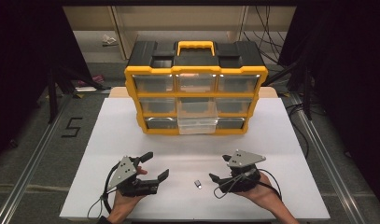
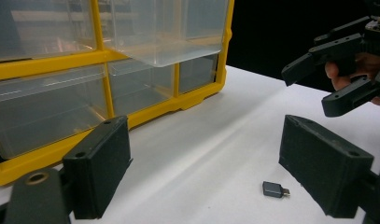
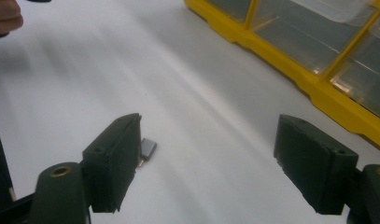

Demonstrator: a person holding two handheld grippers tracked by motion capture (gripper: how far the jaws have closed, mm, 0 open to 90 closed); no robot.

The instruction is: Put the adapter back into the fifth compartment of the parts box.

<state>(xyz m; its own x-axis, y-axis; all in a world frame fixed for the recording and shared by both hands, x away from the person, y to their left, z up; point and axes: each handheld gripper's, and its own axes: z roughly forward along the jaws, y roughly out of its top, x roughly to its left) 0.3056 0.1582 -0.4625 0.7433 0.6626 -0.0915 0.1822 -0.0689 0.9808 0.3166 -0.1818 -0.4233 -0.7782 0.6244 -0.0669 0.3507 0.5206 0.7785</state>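
Observation:
A small grey adapter (image 1: 198, 184) lies flat on the white tabletop (image 1: 187, 149), between the two hands. My left gripper (image 1: 158, 164) is held to its left, jaws wide apart and empty. My right gripper (image 1: 218, 168) hovers just right of the adapter, open too. In the left gripper view the adapter (image 2: 275, 189) rests near the inner side of the right-hand jaw of my left gripper (image 2: 206, 154), and the right gripper (image 2: 309, 88) shows beyond it. In the right gripper view the adapter (image 3: 148, 148) lies beside the left-hand jaw of my right gripper (image 3: 206, 154), partly hidden by it.
A yellow and black drawer organizer (image 1: 195, 93) stands at the back of the table, its clear lower middle drawer (image 1: 197, 123) pulled out toward me. Metal rails (image 1: 33, 158) run along the floor on both sides. The table's front edge is right under the hands.

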